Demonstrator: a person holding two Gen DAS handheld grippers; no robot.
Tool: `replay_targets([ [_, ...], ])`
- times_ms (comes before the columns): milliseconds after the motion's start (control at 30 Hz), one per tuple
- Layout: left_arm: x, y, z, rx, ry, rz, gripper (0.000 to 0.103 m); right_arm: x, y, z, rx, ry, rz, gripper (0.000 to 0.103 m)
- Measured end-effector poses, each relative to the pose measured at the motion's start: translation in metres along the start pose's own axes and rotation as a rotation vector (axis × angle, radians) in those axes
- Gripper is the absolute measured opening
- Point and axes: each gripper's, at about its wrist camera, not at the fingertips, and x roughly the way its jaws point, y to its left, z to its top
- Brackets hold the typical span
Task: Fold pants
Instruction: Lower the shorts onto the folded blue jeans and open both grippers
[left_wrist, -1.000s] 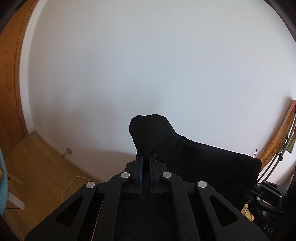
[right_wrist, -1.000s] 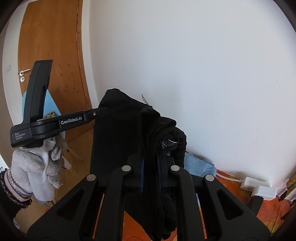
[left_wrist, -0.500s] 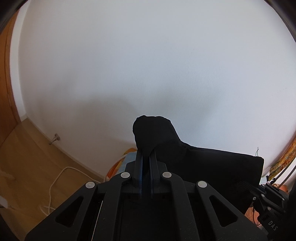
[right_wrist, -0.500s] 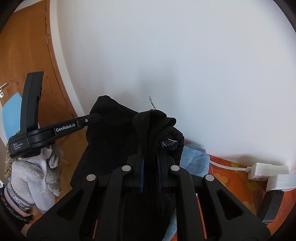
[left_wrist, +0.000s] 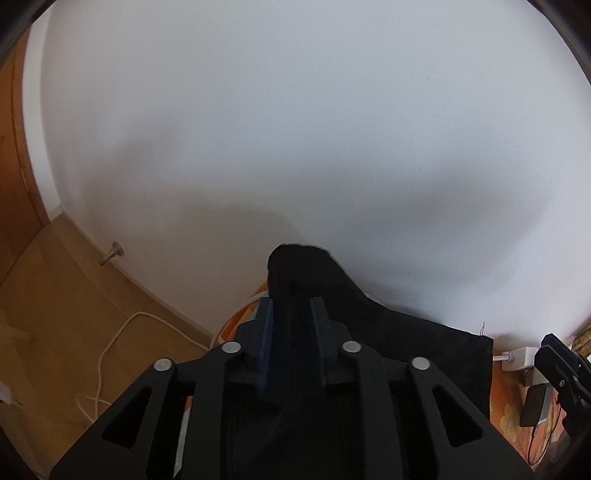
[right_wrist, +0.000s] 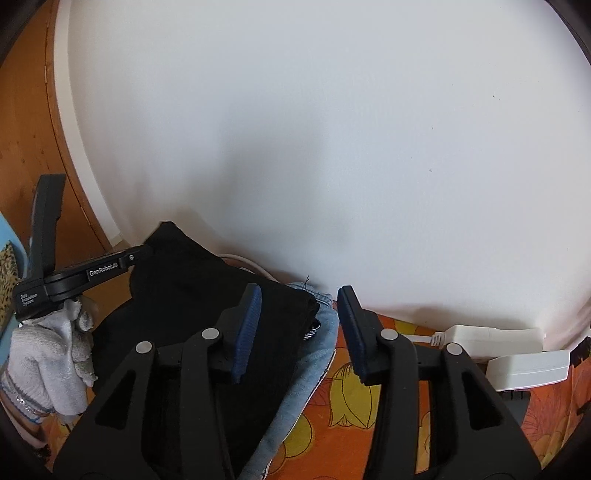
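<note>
I am letting the folded black cloth pants (right_wrist: 207, 295) down onto the pale blue denim garment (right_wrist: 314, 354), both tongs just spreading: right gripper (right_wrist: 299, 332) empty, left gripper (left_wrist: 291, 343) still straddling cloth, so I should back out level without dragging the fold.

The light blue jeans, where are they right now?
In the right wrist view the light blue jeans lie on the orange flowered cloth, near the wall, partly under the black pants.
</note>
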Motion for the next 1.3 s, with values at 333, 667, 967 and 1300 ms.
replay_targets([
  [333,-0.024,0.012,0.008,0.005,-0.018,0.03,0.045,-0.013,0.036,-0.012,-0.155,0.012,0.115,0.045],
  [667,-0.083,0.001,-0.029,0.08,-0.003,0.022,0.046,-0.046,0.04,-0.046,-0.2,0.081,0.136,0.045],
  [967,-0.164,-0.023,-0.063,0.118,-0.051,0.0,0.055,-0.138,0.034,-0.047,-0.164,0.019,0.109,0.061],
  [1300,-0.237,-0.04,-0.096,0.122,-0.106,-0.032,0.066,-0.232,0.017,-0.042,-0.097,-0.063,0.098,0.081],
])
